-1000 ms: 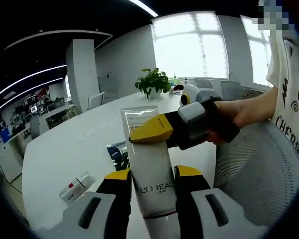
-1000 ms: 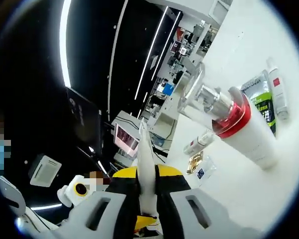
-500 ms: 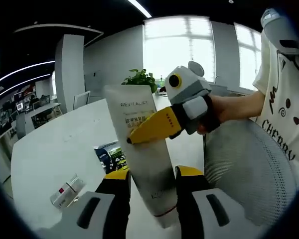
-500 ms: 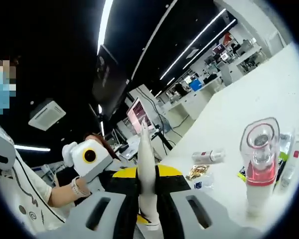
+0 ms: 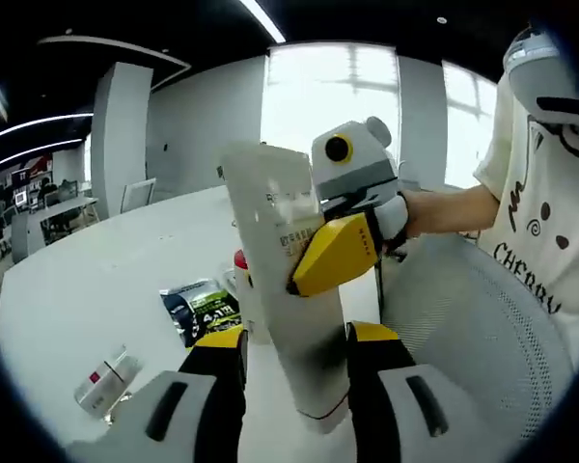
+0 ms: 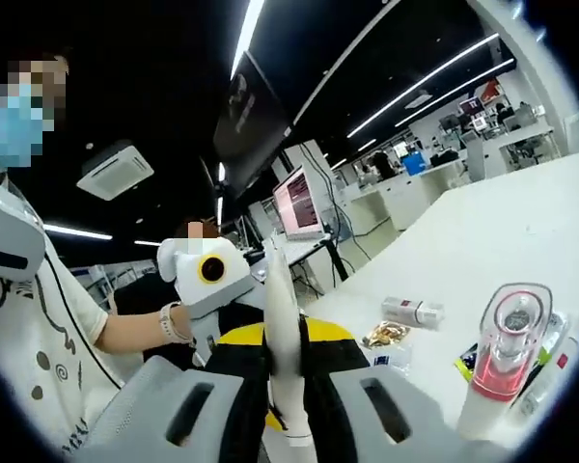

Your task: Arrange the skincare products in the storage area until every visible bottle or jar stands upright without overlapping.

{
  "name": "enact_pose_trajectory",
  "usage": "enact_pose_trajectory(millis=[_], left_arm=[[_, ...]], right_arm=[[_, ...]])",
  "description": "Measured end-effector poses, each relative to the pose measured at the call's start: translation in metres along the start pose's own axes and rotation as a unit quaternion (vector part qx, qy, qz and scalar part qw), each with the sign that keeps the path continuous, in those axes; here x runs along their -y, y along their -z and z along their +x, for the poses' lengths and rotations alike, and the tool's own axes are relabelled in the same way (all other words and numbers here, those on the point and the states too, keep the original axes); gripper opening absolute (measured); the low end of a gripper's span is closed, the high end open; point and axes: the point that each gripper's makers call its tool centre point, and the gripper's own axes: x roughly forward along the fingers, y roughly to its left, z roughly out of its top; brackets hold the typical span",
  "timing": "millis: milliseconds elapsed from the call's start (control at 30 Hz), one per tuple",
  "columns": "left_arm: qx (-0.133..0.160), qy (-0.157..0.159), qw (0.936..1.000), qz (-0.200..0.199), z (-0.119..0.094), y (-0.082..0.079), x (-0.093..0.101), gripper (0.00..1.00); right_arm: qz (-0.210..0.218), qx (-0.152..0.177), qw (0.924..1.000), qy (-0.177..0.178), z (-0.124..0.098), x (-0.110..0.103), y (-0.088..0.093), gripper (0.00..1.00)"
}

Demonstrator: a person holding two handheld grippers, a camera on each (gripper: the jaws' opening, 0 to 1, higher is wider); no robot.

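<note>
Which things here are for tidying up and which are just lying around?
For the job:
- white cream tube, held by the left tool and the right tool
- pump bottle with the red collar
- small white tube

Just lying about:
- green and black sachet
- mesh chair
- monitor

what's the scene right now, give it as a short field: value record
held item: white tube, gripped by both grippers
left gripper: shut on the tube's lower end
right gripper: shut on the tube's flat upper part, seen edge-on
table: white
standing: pump bottle with red collar, upright
lying flat: small white tube with red mark; green and black sachet
done: no
</note>
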Motion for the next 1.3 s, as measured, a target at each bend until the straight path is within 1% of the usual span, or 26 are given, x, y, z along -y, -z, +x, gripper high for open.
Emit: enact_pose_trajectory(millis=[33, 100, 167, 267, 300, 367, 467, 567, 633, 767, 867, 900, 933, 967, 1000, 1100, 1133, 1167, 1200, 1267, 1300], left_arm=[[0.003, 0.006, 0.9999, -0.009, 0.001, 0.000, 0.001, 0.38], [0.009, 0.015, 0.9997, -0.019, 0.003, 0.002, -0.001, 0.37], [0.008, 0.021, 0.9993, -0.029, 0.006, 0.005, -0.004, 0.37], [0.005, 0.033, 0.9990, -0.028, 0.008, 0.006, 0.000, 0.38], [0.003, 0.035, 0.9990, -0.028, 0.008, 0.006, 0.001, 0.38], [-0.003, 0.041, 0.9989, -0.024, 0.011, 0.009, 0.004, 0.37], [-0.009, 0.061, 0.9980, -0.011, 0.013, 0.011, 0.012, 0.26], [-0.013, 0.060, 0.9980, -0.015, 0.015, 0.014, 0.011, 0.22], [-0.012, 0.060, 0.9980, -0.014, 0.015, 0.016, 0.012, 0.22], [-0.020, 0.061, 0.9974, -0.032, 0.015, 0.021, 0.014, 0.21], [-0.019, 0.053, 0.9977, -0.039, 0.016, 0.023, 0.012, 0.20], [-0.019, 0.048, 0.9980, -0.035, 0.017, 0.023, 0.011, 0.20], [-0.020, 0.045, 0.9983, -0.030, 0.017, 0.024, 0.011, 0.20], [-0.020, 0.043, 0.9985, -0.028, 0.018, 0.024, 0.010, 0.19], [-0.021, 0.039, 0.9987, -0.026, 0.019, 0.024, 0.010, 0.19], [-0.018, 0.034, 0.9990, -0.021, 0.022, 0.024, 0.010, 0.19], [-0.018, 0.032, 0.9990, -0.024, 0.023, 0.023, 0.009, 0.18], [-0.018, 0.032, 0.9990, -0.024, 0.025, 0.024, 0.008, 0.18], [-0.020, 0.031, 0.9991, -0.022, 0.027, 0.024, 0.008, 0.18], [-0.029, 0.025, 0.9992, -0.010, 0.030, 0.025, 0.008, 0.18], [-0.032, 0.024, 0.9992, -0.007, 0.030, 0.027, 0.005, 0.18]], right_arm=[[0.002, -0.001, 1.0000, 0.001, 0.000, -0.001, 0.000, 0.11], [-0.026, -0.008, 0.9996, -0.007, 0.000, -0.004, -0.001, 0.11], [-0.036, -0.019, 0.9991, -0.014, 0.001, -0.007, 0.000, 0.11], [-0.034, -0.029, 0.9987, -0.023, 0.001, -0.012, 0.003, 0.11], [-0.045, -0.030, 0.9980, -0.032, 0.001, -0.015, 0.005, 0.11], [-0.055, -0.041, 0.9971, -0.034, 0.001, -0.014, 0.008, 0.11], [-0.058, -0.050, 0.9965, -0.034, 0.003, -0.011, 0.012, 0.11], [-0.062, -0.059, 0.9958, -0.033, 0.003, -0.008, 0.015, 0.11], [-0.071, -0.069, 0.9946, -0.032, 0.005, -0.007, 0.018, 0.11], [-0.081, -0.089, 0.9921, -0.035, 0.007, -0.006, 0.024, 0.11], [-0.094, -0.105, 0.9895, -0.028, 0.008, -0.004, 0.026, 0.13], [-0.092, -0.117, 0.9887, -0.019, 0.008, -0.002, 0.026, 0.13], [-0.104, -0.136, 0.9851, -0.021, 0.007, -0.002, 0.029, 0.14], [-0.119, -0.145, 0.9820, -0.019, 0.007, -0.001, 0.029, 0.14], [-0.132, -0.162, 0.9779, -0.014, 0.007, -0.004, 0.032, 0.15], [-0.156, -0.199, 0.9674, -0.009, 0.006, -0.002, 0.034, 0.15], [-0.167, -0.217, 0.9617, -0.005, 0.006, 0.000, 0.036, 0.16], [-0.174, -0.228, 0.9580, -0.007, 0.005, 0.000, 0.037, 0.16], [-0.198, -0.255, 0.9464, -0.006, 0.004, 0.003, 0.040, 0.16], [-0.217, -0.292, 0.9316, -0.008, 0.001, 0.004, 0.045, 0.17], [-0.226, -0.303, 0.9258, -0.009, 0.000, 0.004, 0.045, 0.17]])
